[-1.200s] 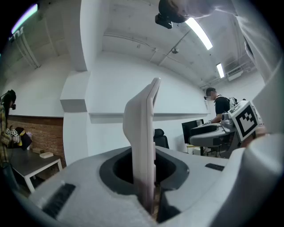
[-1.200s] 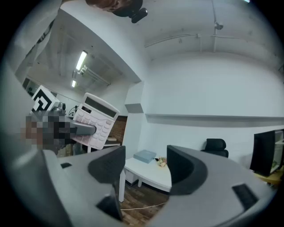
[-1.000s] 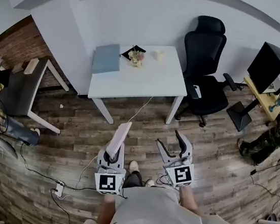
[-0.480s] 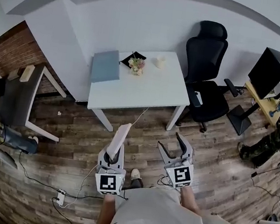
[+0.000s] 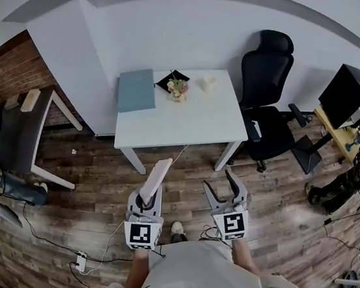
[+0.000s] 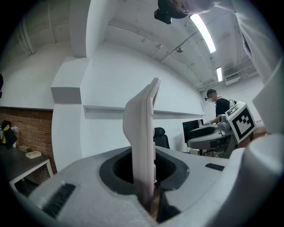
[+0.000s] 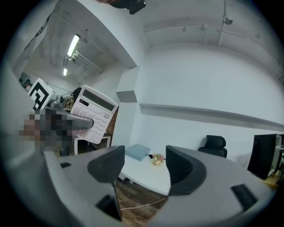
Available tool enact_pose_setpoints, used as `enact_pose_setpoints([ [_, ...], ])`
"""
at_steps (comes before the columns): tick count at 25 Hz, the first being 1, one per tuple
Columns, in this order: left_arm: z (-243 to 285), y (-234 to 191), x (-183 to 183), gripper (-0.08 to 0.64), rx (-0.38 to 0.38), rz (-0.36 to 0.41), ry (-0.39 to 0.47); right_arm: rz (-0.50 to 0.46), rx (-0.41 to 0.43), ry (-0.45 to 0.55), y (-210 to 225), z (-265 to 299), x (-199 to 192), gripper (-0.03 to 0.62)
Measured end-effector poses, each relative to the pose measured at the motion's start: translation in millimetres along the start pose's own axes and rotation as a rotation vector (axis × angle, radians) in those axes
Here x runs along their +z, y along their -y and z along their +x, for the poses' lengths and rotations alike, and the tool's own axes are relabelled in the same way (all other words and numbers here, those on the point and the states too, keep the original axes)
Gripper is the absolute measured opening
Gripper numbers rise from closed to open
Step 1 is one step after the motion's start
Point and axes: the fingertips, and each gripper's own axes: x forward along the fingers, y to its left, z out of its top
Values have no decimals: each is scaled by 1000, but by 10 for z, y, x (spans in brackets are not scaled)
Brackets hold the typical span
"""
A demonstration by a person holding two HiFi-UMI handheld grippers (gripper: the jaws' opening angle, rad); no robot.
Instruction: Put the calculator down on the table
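Bring the pale pink, flat plastic calculator (image 5: pixel 156 178) over the bare near half of the white rectangular tabletop (image 5: pixel 189 125) before you lower anything. The far side is taken up: a grey-blue flat book (image 5: pixel 137 89) lies at the far left, a small bunch of flowers (image 5: pixel 178 88) stands beside it, and a small white cup (image 5: pixel 208 82) sits just to their right. Aim for the open stretch nearer to you, well apart from all three. From how it is held, you will likely need to tip the calculator over so that its back meets the surface and its keys face up. Part the jaws only once it rests flat; a release while it stands on end would probably let it topple.

Your left claw (image 5: pixel 146 203) is clamped tight on the calculator's lower end. The calculator rises from the jaws on edge and leans toward the tabletop. In the left gripper view you see it edge-on, straight up between the jaws. It hangs over the wooden floor (image 5: pixel 97 175), short of the tabletop's near edge.

Your right claw (image 5: pixel 219 185) holds nothing, its jaws spread wide. It sits just to the right of the left one, so keep it out of the calculator's path.
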Motion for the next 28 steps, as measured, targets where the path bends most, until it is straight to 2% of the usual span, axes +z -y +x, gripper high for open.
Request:
enact_pose_setpoints([
  [13,173,-219,-41,73,-62,-21,22,-8,-42,-9,-110,261,21,269],
  [22,253,-415,-145,74,-23,-42,3,-3,-14,-28,-143,496,-23,259],
  [28,466,-531,-145,74,3,-42,7,-4,3,-7,-18,738,-12,258],
])
